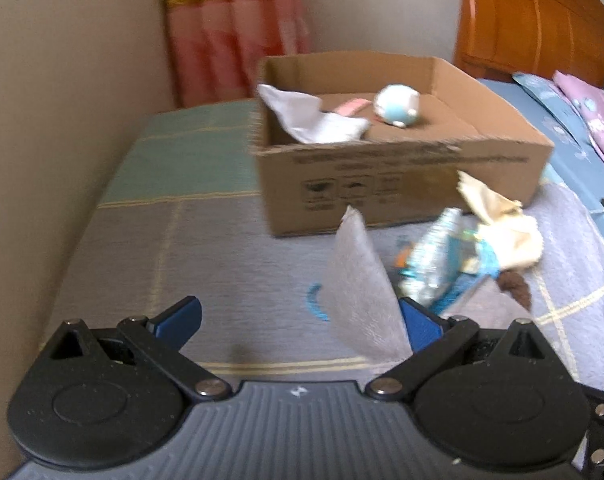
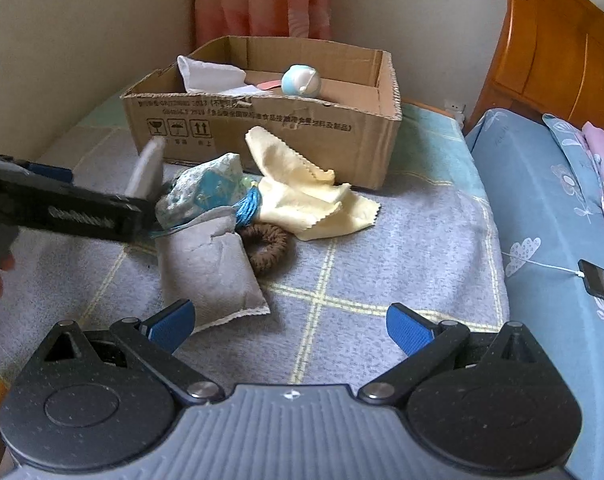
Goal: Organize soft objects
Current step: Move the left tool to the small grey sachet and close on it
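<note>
Left gripper (image 1: 298, 320) fingers spread wide, one touching the grey cloth (image 2: 206, 256) on the blanket (image 2: 401, 240); right gripper (image 2: 290, 320) fingers wide apart, empty, near the cardboard box (image 2: 302, 136)

A box (image 2: 262, 136) stands on the bed (image 2: 401, 248), holding a cloth (image 2: 210, 76) at left and a ball (image 2: 301, 79) to its right. Before the box lie a pouch (image 2: 206, 196), napkin (image 2: 302, 200), towel (image 2: 210, 268) and hair tie (image 2: 268, 246); a phone (image 2: 599, 282) lies far right.
</note>
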Tool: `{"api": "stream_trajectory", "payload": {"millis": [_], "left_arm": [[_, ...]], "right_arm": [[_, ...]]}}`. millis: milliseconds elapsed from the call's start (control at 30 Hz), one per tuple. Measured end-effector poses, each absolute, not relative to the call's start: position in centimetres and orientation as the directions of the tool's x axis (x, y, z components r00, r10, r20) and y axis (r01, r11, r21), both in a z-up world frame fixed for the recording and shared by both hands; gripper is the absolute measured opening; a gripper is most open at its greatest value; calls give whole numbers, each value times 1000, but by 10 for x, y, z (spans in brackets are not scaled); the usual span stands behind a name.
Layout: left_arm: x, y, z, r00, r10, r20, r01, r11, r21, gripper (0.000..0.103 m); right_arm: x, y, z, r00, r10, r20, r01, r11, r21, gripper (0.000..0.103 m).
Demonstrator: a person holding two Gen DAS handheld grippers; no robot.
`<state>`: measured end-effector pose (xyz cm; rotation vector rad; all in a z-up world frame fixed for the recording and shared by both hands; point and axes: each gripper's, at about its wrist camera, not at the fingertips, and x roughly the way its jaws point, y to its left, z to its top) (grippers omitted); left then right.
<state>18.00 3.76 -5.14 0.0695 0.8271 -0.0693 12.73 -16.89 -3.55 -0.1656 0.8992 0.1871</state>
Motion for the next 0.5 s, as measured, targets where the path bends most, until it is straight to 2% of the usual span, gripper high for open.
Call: {"api": "stream_trajectory", "payload": {"millis": [200,500], "left_arm": [[175,64,-50,686,11,-728,24,999,37,102],[176,58,-67,672,-39,-739,49,999,-7,102]], "right_arm": [[127,-155,-36,603,102,-791,-260,963,-74,103],[127,-143,-36,603,103,-791,-273,959,-83,103]]}}
